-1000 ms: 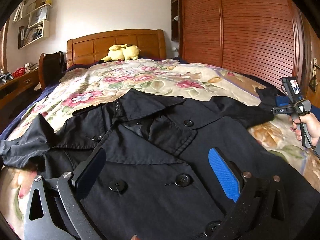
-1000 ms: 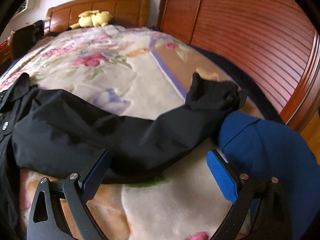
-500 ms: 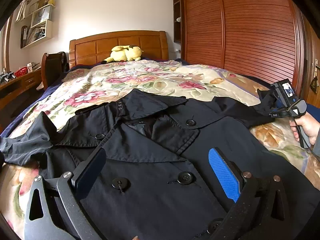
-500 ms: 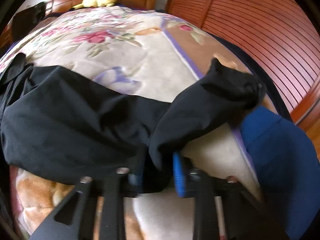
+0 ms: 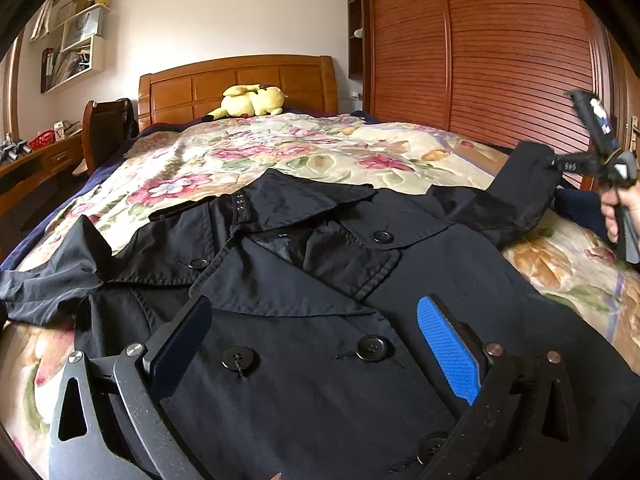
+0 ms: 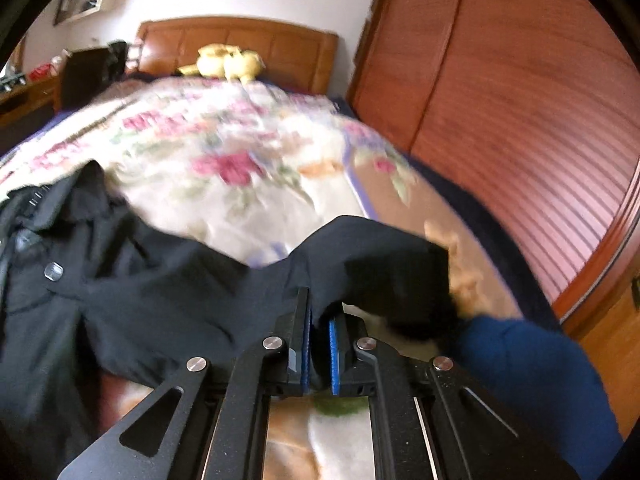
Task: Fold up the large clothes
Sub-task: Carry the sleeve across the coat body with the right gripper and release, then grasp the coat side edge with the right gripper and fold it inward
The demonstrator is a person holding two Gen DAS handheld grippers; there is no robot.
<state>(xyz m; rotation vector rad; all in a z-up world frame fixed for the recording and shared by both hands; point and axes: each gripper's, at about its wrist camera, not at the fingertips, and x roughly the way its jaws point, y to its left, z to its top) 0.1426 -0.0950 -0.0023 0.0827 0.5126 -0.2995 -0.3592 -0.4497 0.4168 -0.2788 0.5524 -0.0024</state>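
- The black coat [image 5: 320, 320] lies face up on the floral bedspread [image 5: 280, 152], collar toward the headboard [image 5: 236, 80], its 2 rows of buttons showing down the front.
- Its right sleeve [image 5: 516, 196] is raised off the bedspread at the cuff end; the other sleeve [image 5: 44, 276] lies crumpled at the far left edge of the bed.
- My right gripper [image 6: 319, 320] is clamped on that raised sleeve [image 6: 360, 264], the 2 blue pads nearly together with a fold of black cloth pinched between them.
- From the left wrist view my right hand [image 5: 618, 208] grips the handle at the frame's right edge, the tool angled up and tilted.
- My left gripper [image 5: 316, 340] hovers over the coat's chest, tipped downward, its jaws spread wide with nothing between them.
- A yellow plush toy [image 5: 248, 100] sits by the headboard, and a slatted wooden wardrobe [image 5: 480, 48] stands along the right.
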